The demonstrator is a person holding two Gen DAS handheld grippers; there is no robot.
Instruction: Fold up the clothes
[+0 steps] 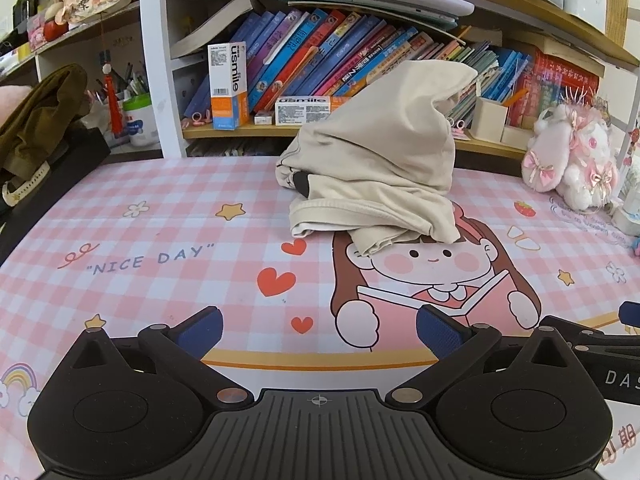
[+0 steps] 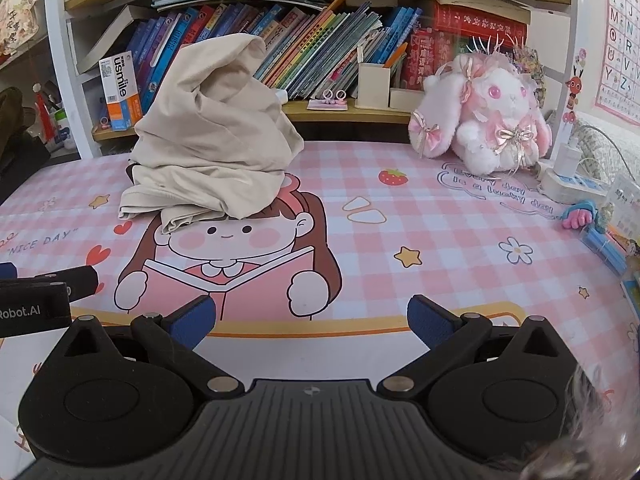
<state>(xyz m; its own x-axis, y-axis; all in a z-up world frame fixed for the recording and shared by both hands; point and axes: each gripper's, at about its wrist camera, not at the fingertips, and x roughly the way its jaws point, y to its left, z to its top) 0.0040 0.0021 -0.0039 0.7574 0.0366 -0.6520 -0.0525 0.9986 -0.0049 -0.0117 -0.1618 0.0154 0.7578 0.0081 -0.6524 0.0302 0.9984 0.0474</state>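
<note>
1. The beige garment (image 1: 376,152) sits in a crumpled, peaked heap on the pink checked desk mat (image 1: 160,240), toward the back near the bookshelf (image 2: 320,116); you can see no flat, squared fold in it.
2. Your left gripper (image 1: 320,328) hangs low over the mat, fingers spread apart, holding nothing.
3. Your right gripper (image 2: 312,316) is the same: fingers apart, empty, well short of the cloth.
4. Judged so, the folding of this piece remains to be done.
</note>
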